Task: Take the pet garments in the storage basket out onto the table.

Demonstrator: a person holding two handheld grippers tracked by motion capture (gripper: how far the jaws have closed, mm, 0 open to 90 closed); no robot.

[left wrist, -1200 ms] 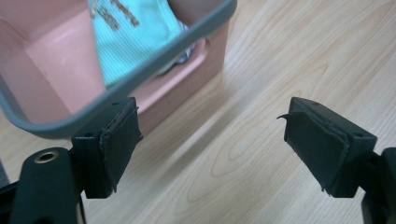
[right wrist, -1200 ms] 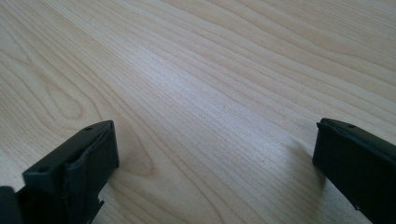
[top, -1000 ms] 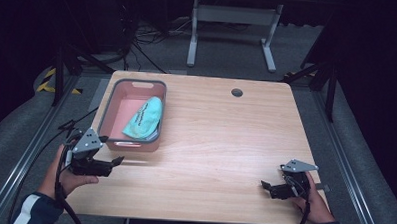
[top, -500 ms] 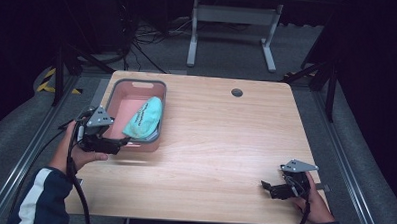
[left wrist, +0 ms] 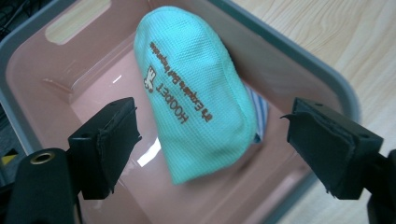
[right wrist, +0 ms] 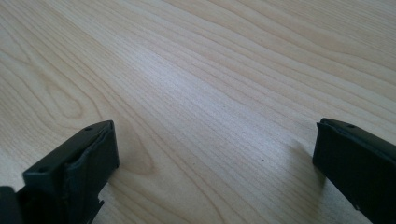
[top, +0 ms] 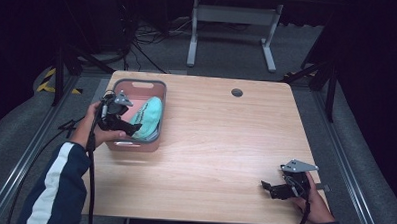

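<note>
High view | wooden table (top: 220, 143) | grey carpet floor (top: 366, 123) | dark room

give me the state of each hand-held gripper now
left hand-held gripper: open over the pouch in the bin, holding nothing
right hand-held gripper: open, empty

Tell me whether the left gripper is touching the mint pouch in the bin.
Apart. In the left gripper view, the left gripper has open jaws flanking the mint pouch, with pink bin floor visible between.
</note>
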